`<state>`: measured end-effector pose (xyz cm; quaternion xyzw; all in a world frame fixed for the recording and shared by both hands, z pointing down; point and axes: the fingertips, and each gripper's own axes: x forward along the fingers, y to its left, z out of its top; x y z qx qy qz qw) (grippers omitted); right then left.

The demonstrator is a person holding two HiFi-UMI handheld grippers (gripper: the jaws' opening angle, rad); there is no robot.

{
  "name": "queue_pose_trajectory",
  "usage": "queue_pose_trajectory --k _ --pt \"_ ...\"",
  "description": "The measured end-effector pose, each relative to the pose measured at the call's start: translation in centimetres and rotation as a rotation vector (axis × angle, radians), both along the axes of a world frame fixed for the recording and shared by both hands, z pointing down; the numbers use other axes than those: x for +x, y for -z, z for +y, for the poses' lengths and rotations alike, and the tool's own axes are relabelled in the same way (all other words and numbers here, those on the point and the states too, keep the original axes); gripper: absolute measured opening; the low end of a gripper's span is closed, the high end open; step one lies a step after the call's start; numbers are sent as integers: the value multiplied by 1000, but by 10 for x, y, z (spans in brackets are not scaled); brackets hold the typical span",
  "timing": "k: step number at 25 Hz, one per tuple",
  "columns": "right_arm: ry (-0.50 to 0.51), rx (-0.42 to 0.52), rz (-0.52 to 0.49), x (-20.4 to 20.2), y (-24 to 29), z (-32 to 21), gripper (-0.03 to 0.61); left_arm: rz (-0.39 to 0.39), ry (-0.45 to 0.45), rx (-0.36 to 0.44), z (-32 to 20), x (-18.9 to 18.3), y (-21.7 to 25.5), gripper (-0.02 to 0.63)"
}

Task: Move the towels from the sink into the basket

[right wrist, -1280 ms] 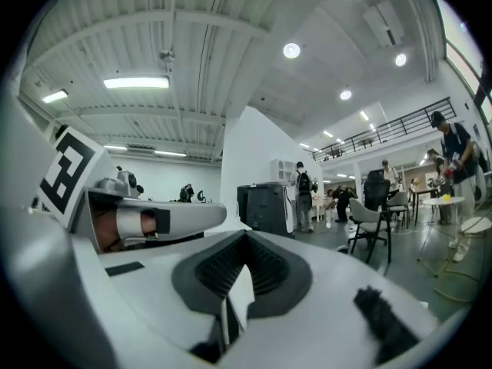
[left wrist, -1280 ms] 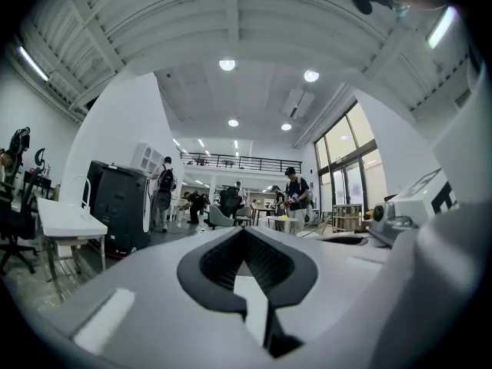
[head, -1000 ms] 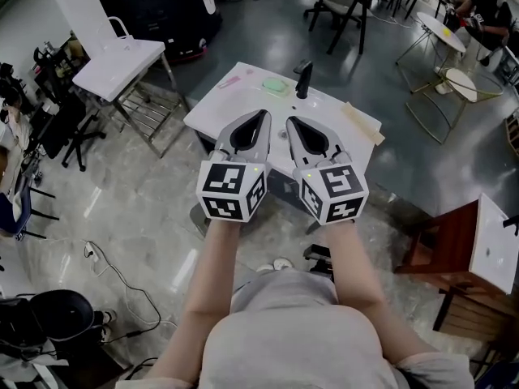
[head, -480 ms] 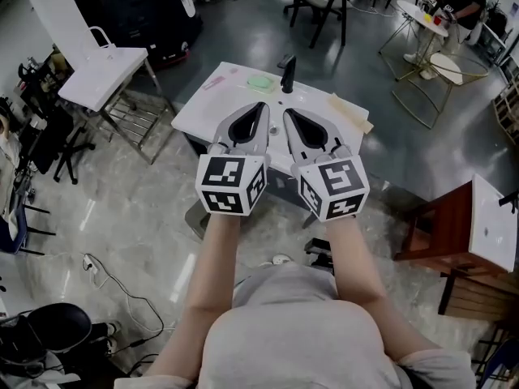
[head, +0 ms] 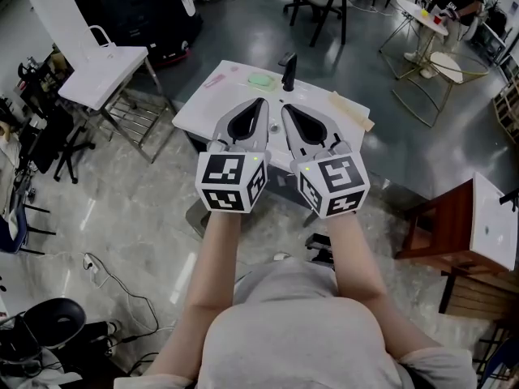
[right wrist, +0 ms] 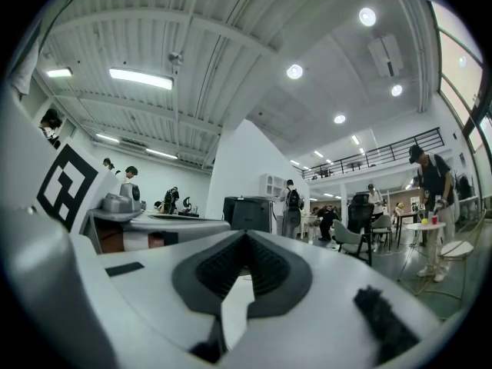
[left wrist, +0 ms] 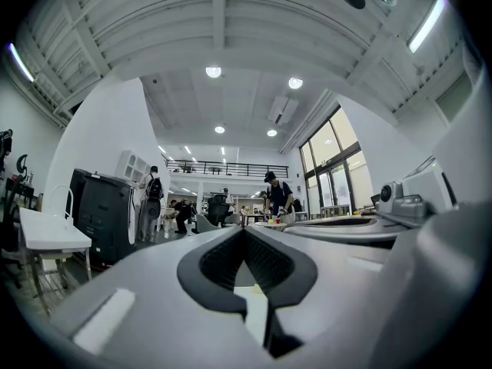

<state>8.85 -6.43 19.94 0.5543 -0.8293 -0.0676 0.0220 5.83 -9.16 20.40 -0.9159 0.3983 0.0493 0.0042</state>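
Both grippers are held out level and side by side in front of the person, over a white sink table [head: 201, 109]. The left gripper [head: 261, 102] is shut with nothing in it, its tips meeting in the left gripper view [left wrist: 244, 229]. Nothing is in the right gripper [head: 285, 108] either, and it is shut, as its own view [right wrist: 246, 234] confirms. A black faucet [head: 288, 72] stands at the table's far side. A pale green item [head: 261, 80] lies beside it and a beige flat piece [head: 350, 110] lies to the right. The grippers hide the sink bowl. I see no towels and no basket.
A white folding table [head: 101, 67] and a black machine [head: 138, 6] stand at the back left. A brown wooden cabinet [head: 454, 241] is at the right. Round tables [head: 450, 67], chairs and people are further back. Cables lie on the floor at the left.
The head view has shifted, so the sink table sits a little further left in the picture. Both grippers keep the same shut, side-by-side pose.
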Motion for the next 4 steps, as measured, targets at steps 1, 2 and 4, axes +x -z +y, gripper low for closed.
queue_pose_trajectory --k 1,2,4 --pt "1 1 -1 0 0 0 17 0 1 0 0 0 0 5" --pt "2 0 -2 0 0 0 17 1 1 0 0 -1 0 5" --pt "4 -1 -4 -1 -1 0 17 3 2 1 0 -1 1 5"
